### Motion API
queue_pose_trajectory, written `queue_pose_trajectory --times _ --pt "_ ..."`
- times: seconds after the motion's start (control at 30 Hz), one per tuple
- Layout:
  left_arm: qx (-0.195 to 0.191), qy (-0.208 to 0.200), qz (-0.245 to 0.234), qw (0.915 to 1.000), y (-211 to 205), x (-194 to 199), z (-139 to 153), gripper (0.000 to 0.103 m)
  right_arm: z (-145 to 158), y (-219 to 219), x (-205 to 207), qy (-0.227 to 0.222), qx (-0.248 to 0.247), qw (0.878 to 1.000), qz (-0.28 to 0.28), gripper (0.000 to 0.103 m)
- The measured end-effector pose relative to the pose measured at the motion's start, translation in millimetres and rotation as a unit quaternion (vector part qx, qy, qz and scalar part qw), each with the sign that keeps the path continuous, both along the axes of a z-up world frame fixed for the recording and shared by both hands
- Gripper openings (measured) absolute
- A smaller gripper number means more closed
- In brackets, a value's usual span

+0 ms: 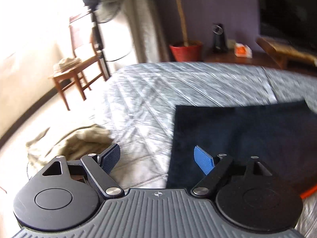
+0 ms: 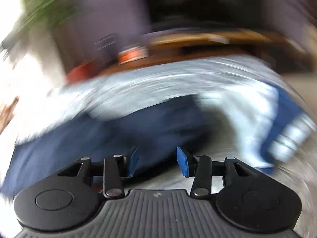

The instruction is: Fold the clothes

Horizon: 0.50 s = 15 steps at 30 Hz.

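The left tongs (image 1: 157,159) stand wide and empty over the bed (image 1: 150,91); a folded dark cloth (image 1: 247,138) lies flat just ahead to their right, a beige garment (image 1: 79,140) to their left. The right tongs (image 2: 157,160), partly open, seem empty above blurred blue fabric (image 2: 118,130).

the left gripper (image 1: 158,160) hung with jaws wide and nothing between them above the grey quilt (image 1: 158,91). a navy cloth (image 1: 247,138) lay flat on the quilt's right part, a beige garment (image 1: 79,144) crumpled at its left edge, a chair (image 1: 79,63) beyond.
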<state>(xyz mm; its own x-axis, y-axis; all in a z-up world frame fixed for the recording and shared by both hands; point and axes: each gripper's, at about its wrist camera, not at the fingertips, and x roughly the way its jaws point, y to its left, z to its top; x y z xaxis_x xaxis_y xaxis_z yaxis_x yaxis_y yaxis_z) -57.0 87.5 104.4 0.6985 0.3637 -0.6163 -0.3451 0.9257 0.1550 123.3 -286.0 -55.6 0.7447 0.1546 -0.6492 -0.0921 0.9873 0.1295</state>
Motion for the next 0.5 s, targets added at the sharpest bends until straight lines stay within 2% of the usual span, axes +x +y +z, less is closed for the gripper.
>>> queue_pose_trajectory --times 0.03,0.1,0.23,0.3,0.37,0.47,0.5 --pt "-0.012 -0.004 0.017 0.9998 6.5 -3.1 4.4 0.087 -1.8 29.1 -5.2 -0.002 -0.028 0.998 0.060 0.046" --pt "-0.029 -0.018 0.054 0.9979 17.8 -10.5 11.3 0.087 -5.6 86.0 -15.6 -0.008 -0.074 0.983 0.170 0.050" --pt "-0.050 -0.047 0.122 0.9902 42.3 -20.5 19.0 0.088 -15.2 183.1 -36.2 -0.028 -0.130 0.932 0.337 0.059" --pt "-0.043 -0.056 0.134 0.9884 51.4 -23.1 17.2 0.088 -19.6 215.9 -38.2 -0.033 -0.146 0.909 0.389 0.057" --pt "-0.039 -0.063 0.143 0.9870 59.6 -27.6 12.5 0.088 -21.6 241.7 -34.7 -0.041 -0.158 0.895 0.415 0.051" --pt "-0.072 -0.072 0.164 0.9812 73.8 -33.2 7.2 0.088 -18.4 265.4 -21.6 -0.034 -0.127 0.892 0.432 0.041" --pt "-0.078 -0.080 0.169 0.9794 77.5 -33.9 6.9 0.089 -17.8 272.4 -19.4 -0.036 -0.128 0.889 0.438 0.041"
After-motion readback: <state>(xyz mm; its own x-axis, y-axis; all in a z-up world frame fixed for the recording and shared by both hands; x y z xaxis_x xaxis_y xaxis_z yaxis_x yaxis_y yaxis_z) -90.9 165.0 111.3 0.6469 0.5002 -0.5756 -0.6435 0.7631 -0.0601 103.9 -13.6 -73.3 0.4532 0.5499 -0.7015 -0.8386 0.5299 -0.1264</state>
